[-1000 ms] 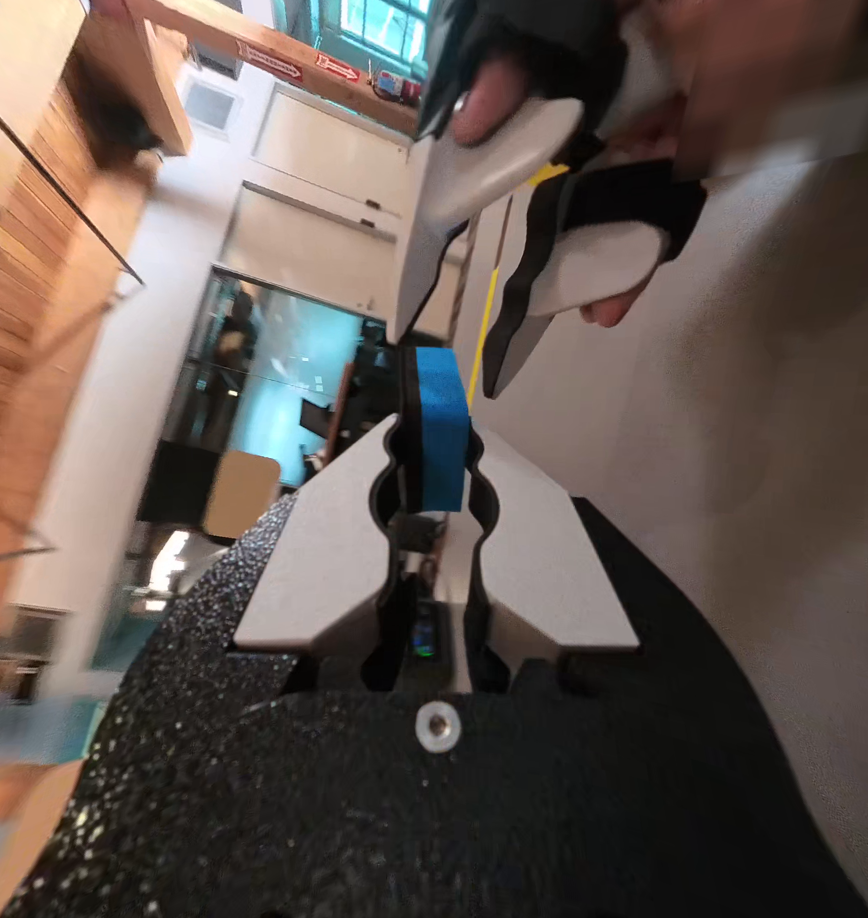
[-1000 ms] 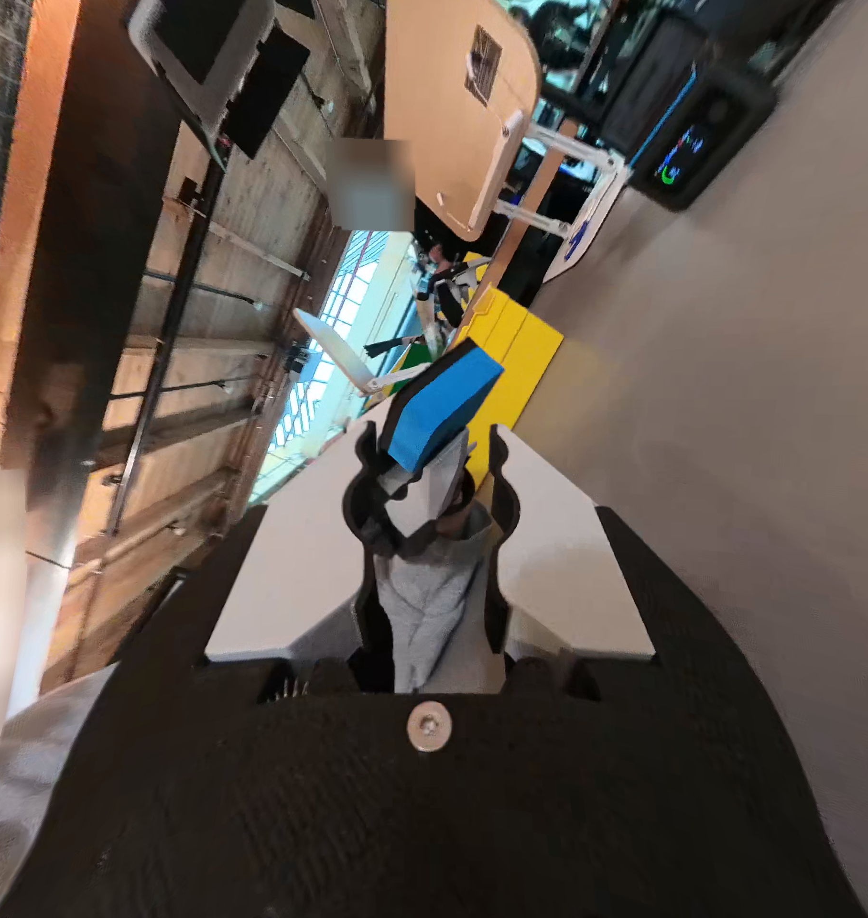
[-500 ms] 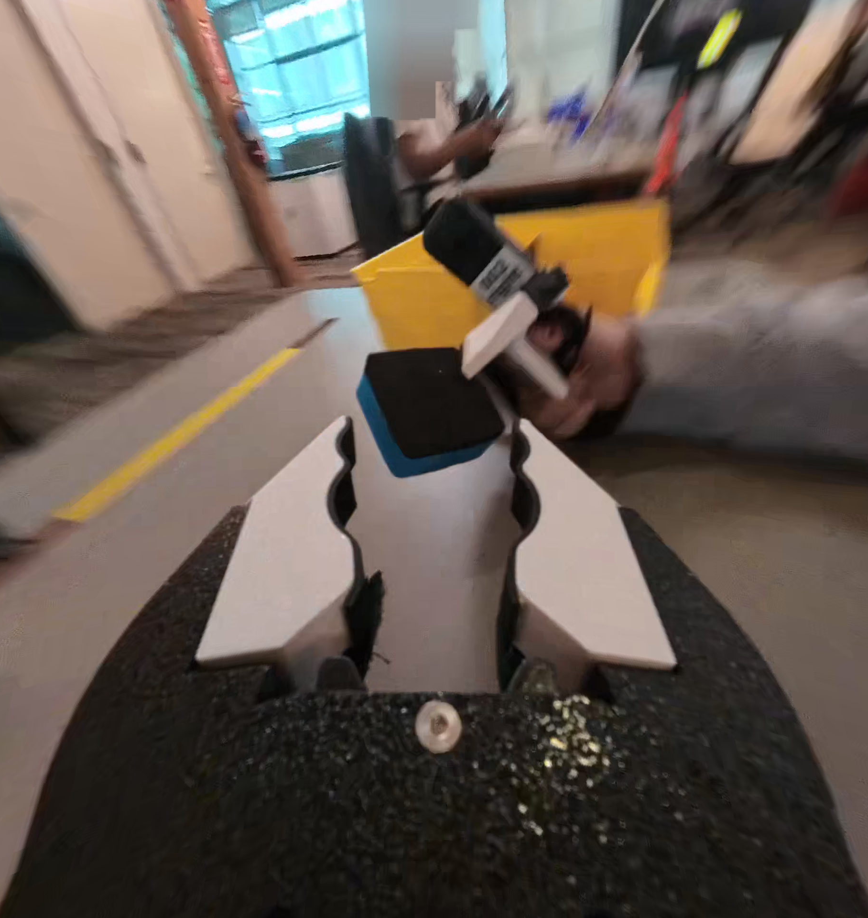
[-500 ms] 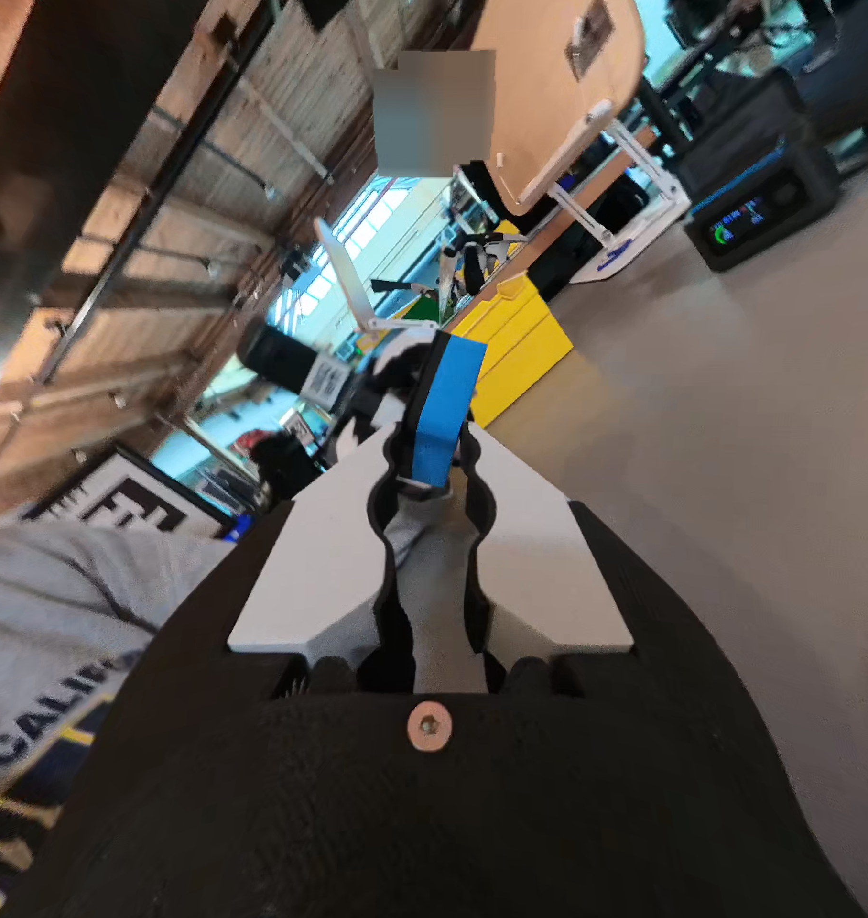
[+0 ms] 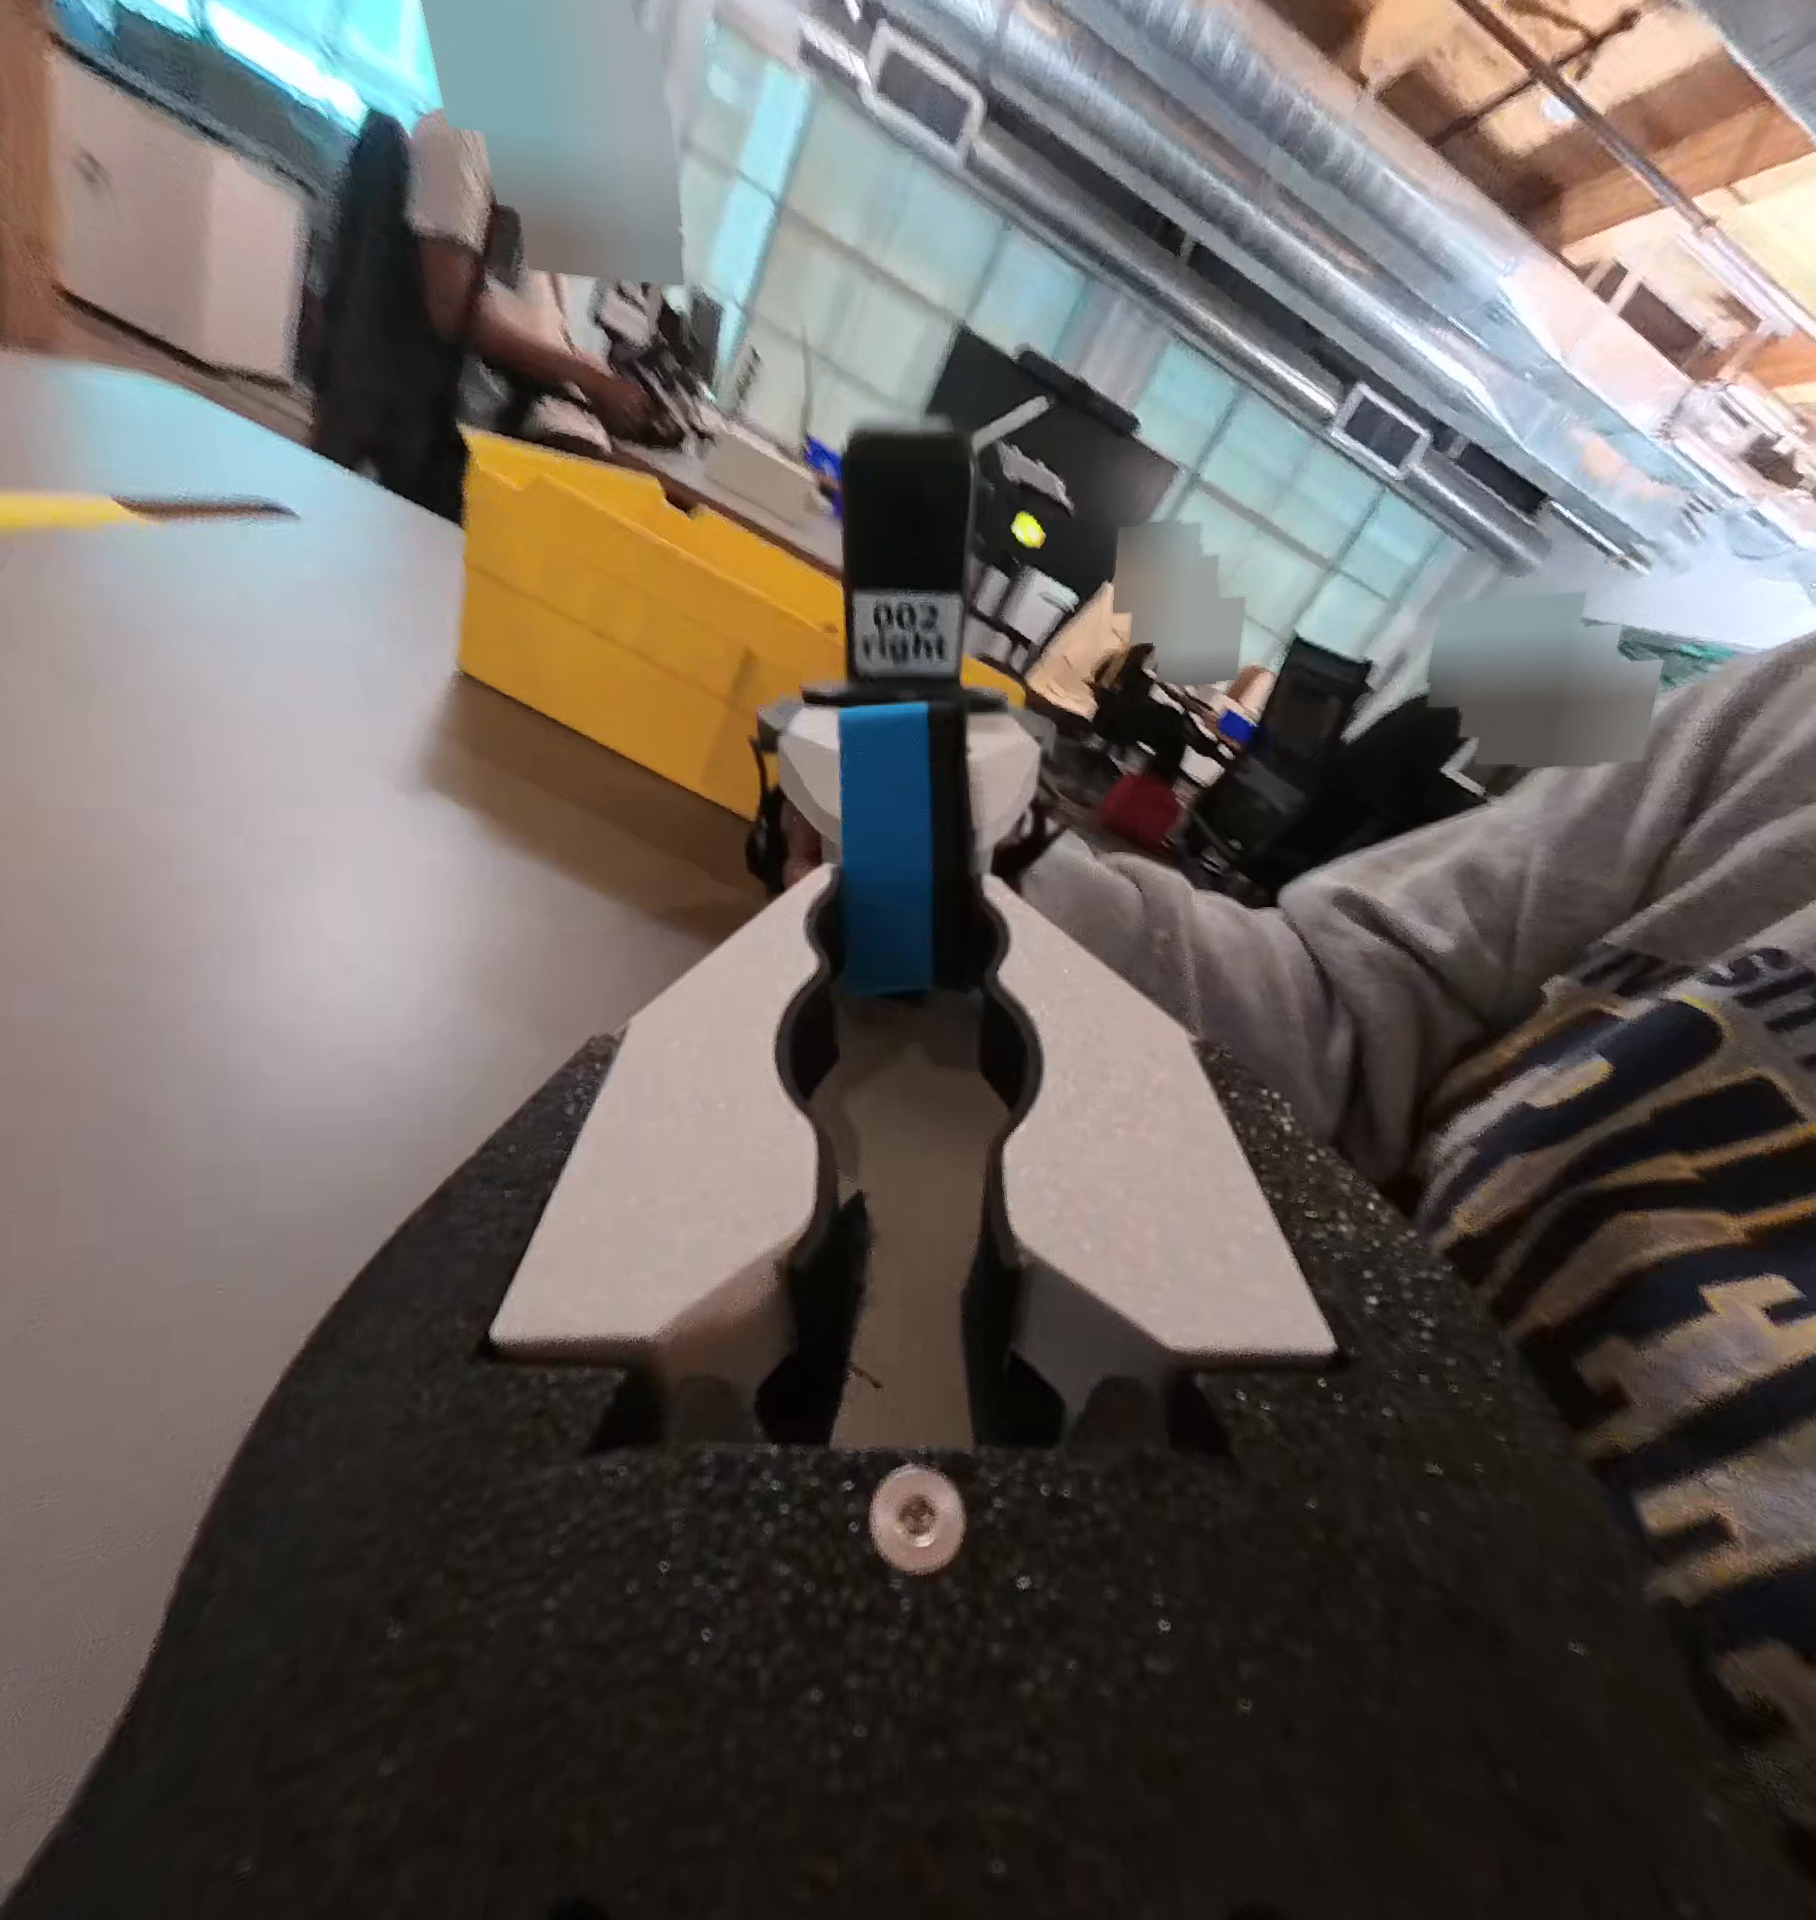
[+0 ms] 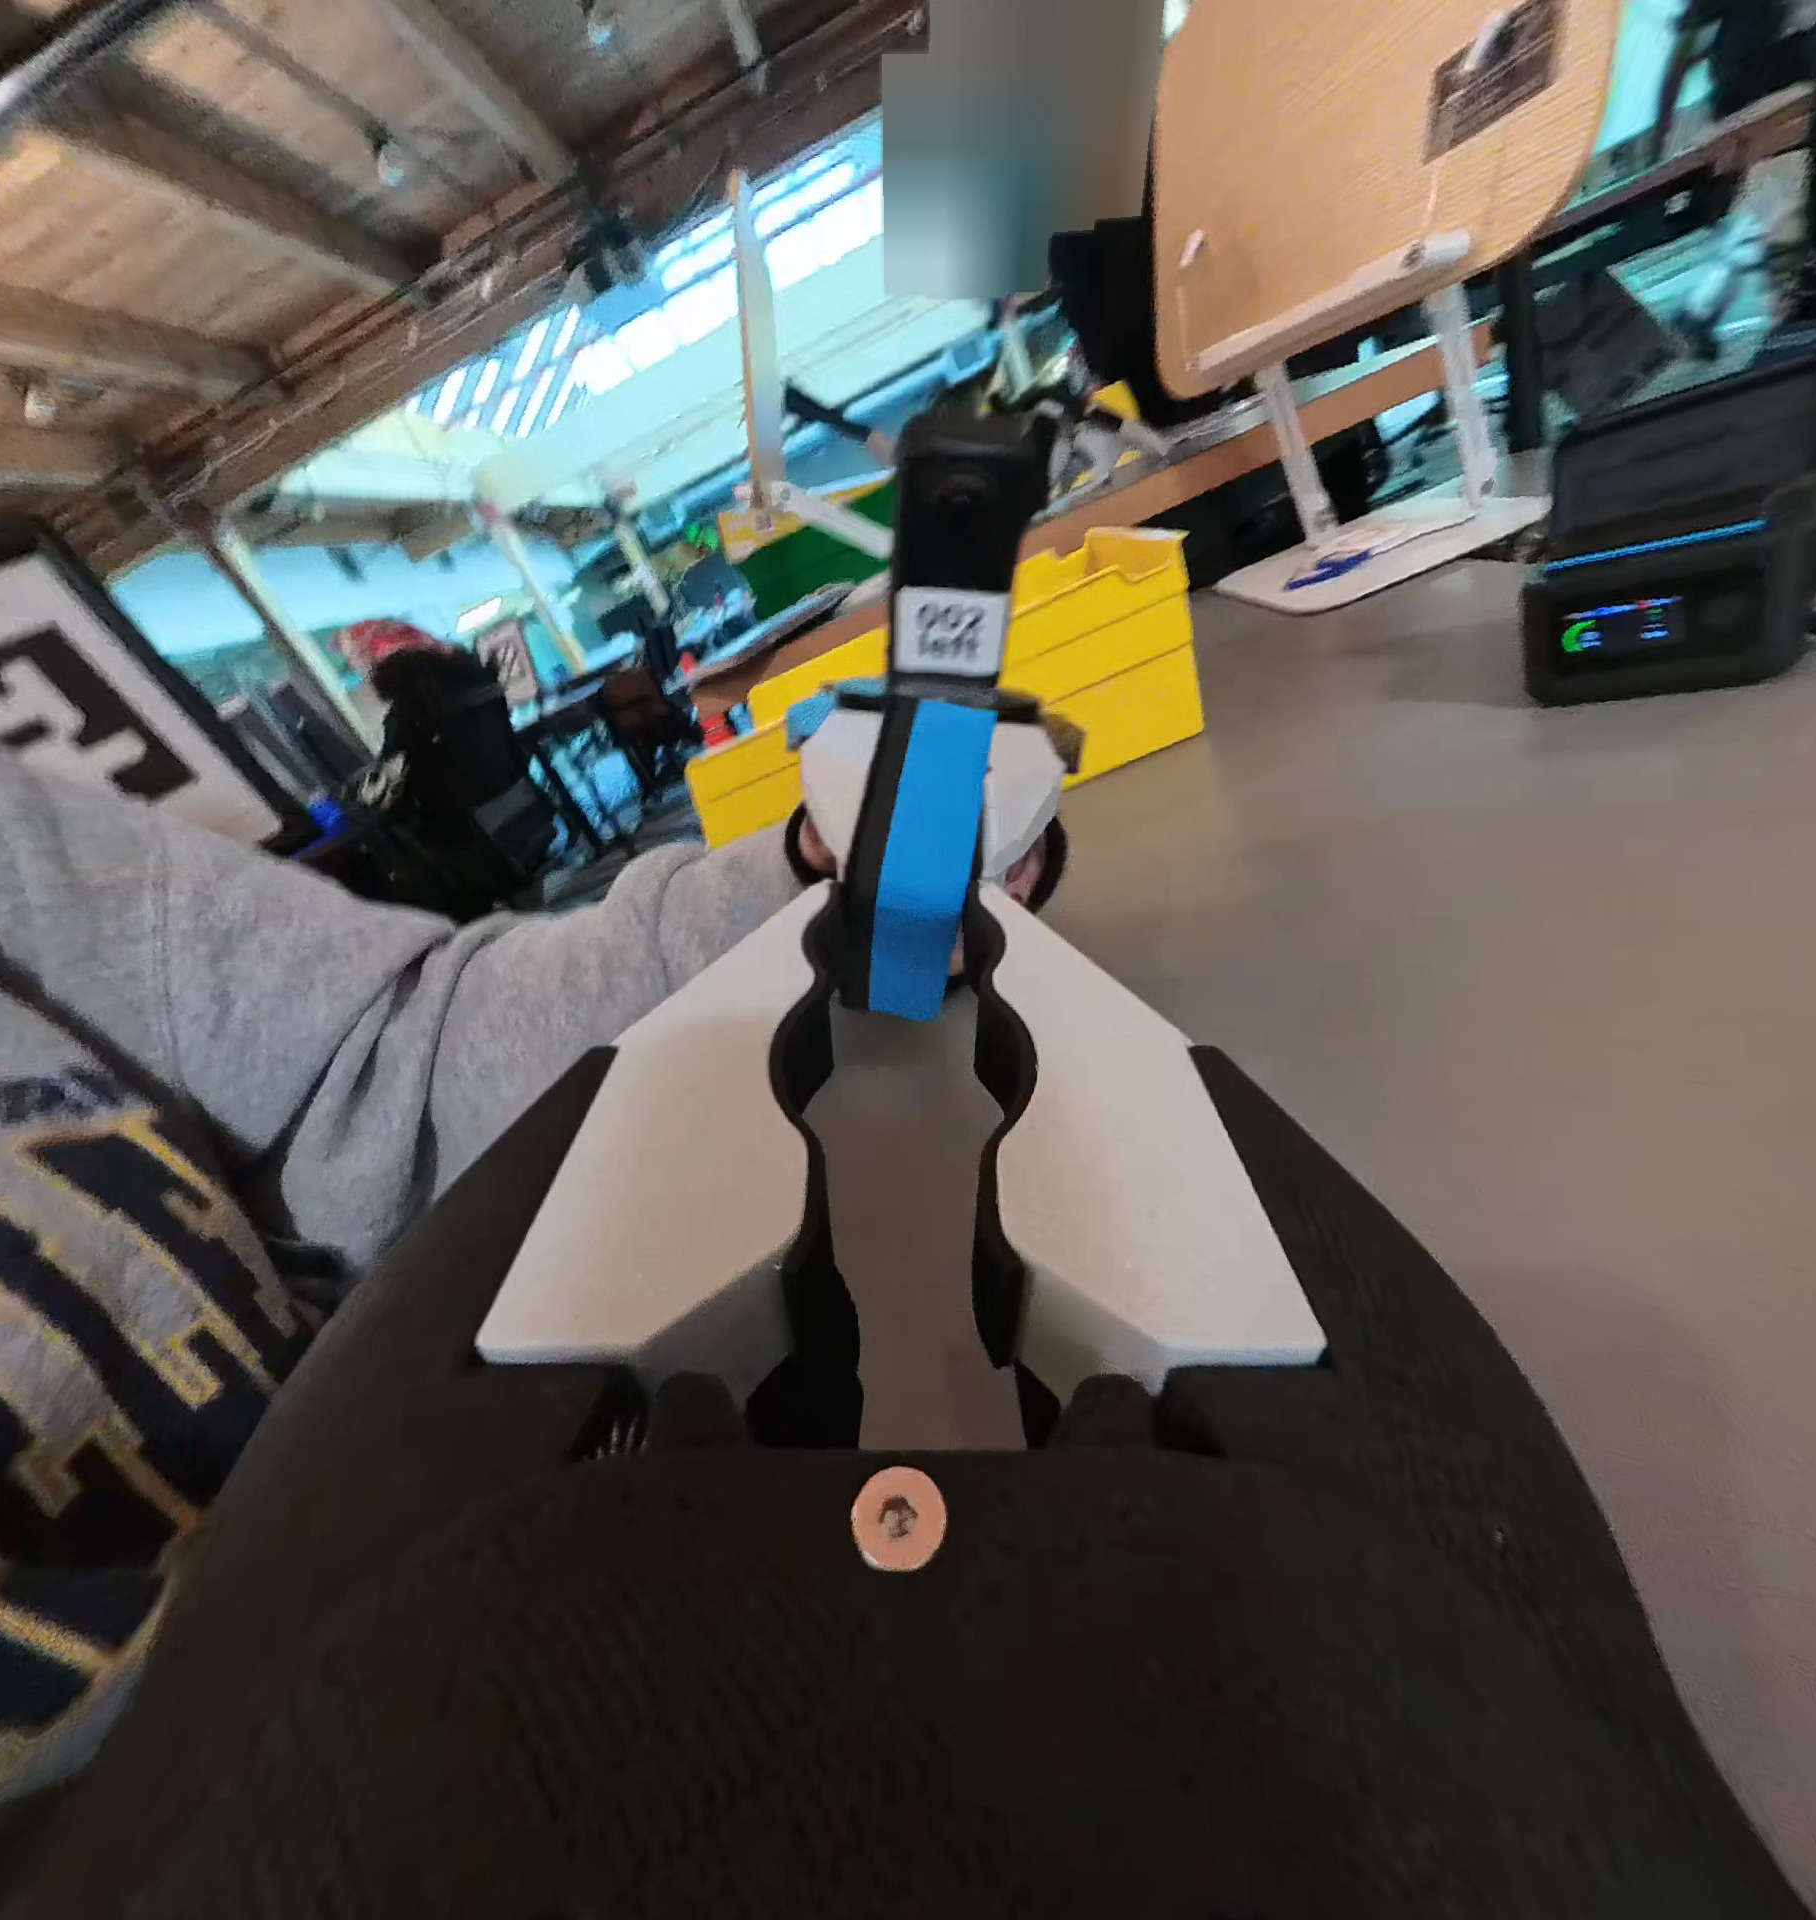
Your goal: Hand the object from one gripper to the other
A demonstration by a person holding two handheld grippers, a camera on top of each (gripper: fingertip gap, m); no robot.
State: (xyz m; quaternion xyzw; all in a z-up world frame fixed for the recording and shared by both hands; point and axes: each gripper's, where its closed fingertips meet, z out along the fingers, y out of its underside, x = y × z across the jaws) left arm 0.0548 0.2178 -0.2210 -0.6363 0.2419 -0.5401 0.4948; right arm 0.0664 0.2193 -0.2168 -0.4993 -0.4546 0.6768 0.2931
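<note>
We see the blue-and-black foam pad [image 5: 888, 852] pinched edge-on by both the left gripper [image 5: 902, 935] and right gripper [image 6: 899, 935] mid-air; it looks light, soft and squashy, best gripped across its flat faces.

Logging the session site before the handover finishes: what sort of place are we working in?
Most likely an open-plan workshop or lab in an industrial building. Exposed silver ducts run under a timber ceiling, yellow bins stand on a bare grey floor, and people sit at cluttered desks behind the blue-and-black block.
</note>
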